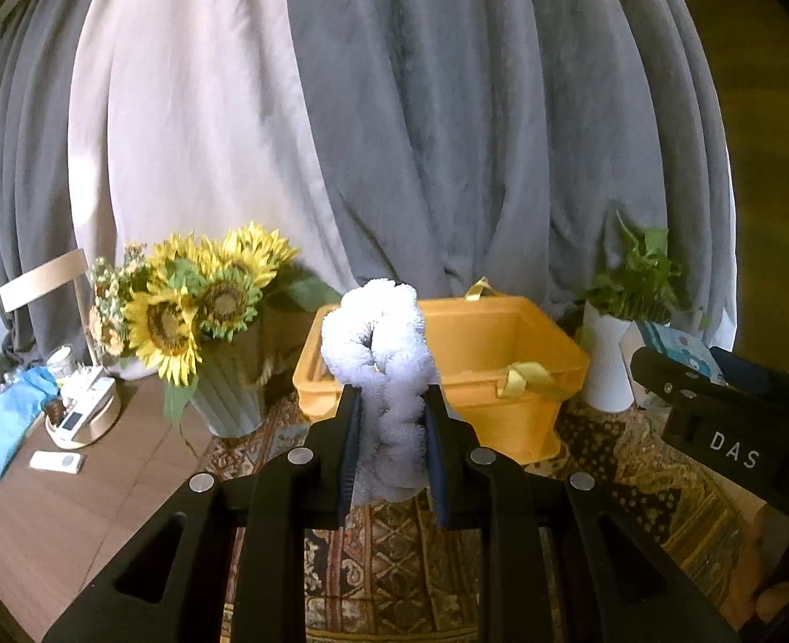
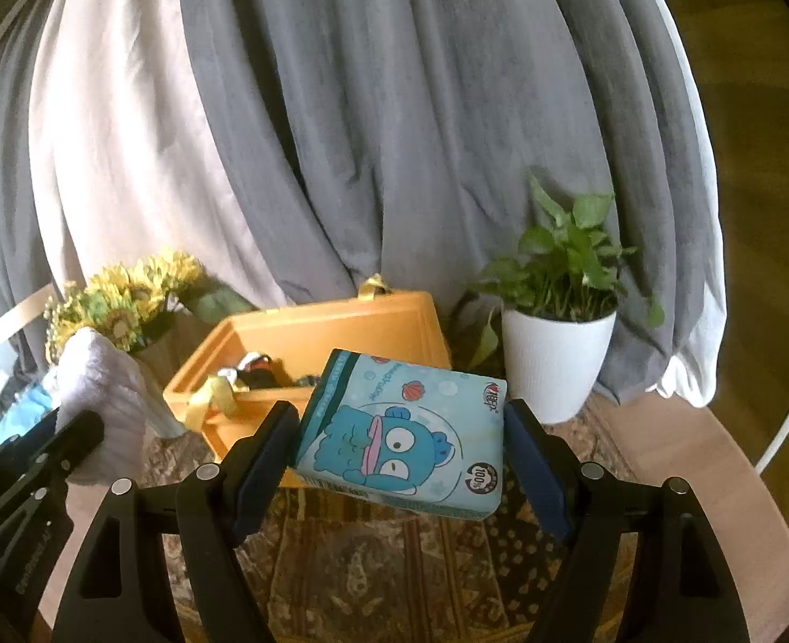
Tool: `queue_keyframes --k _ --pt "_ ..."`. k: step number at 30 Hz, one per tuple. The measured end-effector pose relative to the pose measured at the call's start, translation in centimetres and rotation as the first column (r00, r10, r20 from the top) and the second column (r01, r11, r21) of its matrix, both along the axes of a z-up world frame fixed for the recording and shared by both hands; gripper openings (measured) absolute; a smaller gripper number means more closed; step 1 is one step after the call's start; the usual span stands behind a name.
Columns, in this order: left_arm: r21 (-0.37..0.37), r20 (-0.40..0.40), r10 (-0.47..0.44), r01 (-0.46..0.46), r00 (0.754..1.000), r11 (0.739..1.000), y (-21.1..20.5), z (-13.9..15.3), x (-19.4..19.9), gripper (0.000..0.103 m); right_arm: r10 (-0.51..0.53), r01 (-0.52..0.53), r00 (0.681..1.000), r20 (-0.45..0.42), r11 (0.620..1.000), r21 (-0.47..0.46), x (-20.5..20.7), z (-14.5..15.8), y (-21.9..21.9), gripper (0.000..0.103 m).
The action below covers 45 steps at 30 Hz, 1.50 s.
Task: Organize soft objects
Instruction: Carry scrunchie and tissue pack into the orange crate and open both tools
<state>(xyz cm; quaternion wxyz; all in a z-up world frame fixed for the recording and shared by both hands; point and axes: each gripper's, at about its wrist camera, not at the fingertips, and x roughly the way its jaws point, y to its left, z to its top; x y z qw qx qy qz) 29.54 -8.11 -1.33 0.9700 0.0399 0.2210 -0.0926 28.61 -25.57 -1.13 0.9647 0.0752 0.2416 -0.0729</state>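
Note:
My left gripper (image 1: 392, 402) is shut on a fluffy white chenille cloth (image 1: 378, 343), held upright in the air in front of the yellow basket (image 1: 501, 332). My right gripper (image 2: 402, 428) is shut on a blue tissue pack (image 2: 405, 439) with a cartoon fish print, held above the rug just in front of the yellow basket (image 2: 341, 321). The basket holds some dark items (image 2: 258, 369). The white cloth also shows at the left of the right wrist view (image 2: 105, 391). The tissue pack's edge shows at the right of the left wrist view (image 1: 678, 345).
A sunflower vase (image 1: 201, 316) stands left of the basket, a white potted plant (image 2: 555, 353) to its right. A patterned rug (image 1: 394, 552) covers the round table. Grey and white curtains hang behind. A side table (image 1: 73, 461) at left holds remotes and clutter.

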Motion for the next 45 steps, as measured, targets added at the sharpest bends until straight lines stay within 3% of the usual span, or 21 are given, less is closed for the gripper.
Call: queue_keyframes --k 14,25,45 --pt "-0.017 0.082 -0.013 0.014 0.997 1.0 -0.7 3.0 1.7 0.023 0.061 -0.059 0.996 0.07 0.998 -0.034 2.9 2.8 0.6 0.078" --pt "-0.039 0.114 -0.012 0.016 0.993 0.999 -0.7 3.8 5.4 0.023 0.115 -0.11 0.989 0.093 0.992 -0.061 7.0 3.7 0.6 0.078" --pt "-0.044 0.02 -0.066 0.066 0.998 0.997 -2.3 1.1 15.5 0.023 0.198 -0.199 0.979 -0.053 0.98 -0.025 17.3 0.4 0.0 0.078"
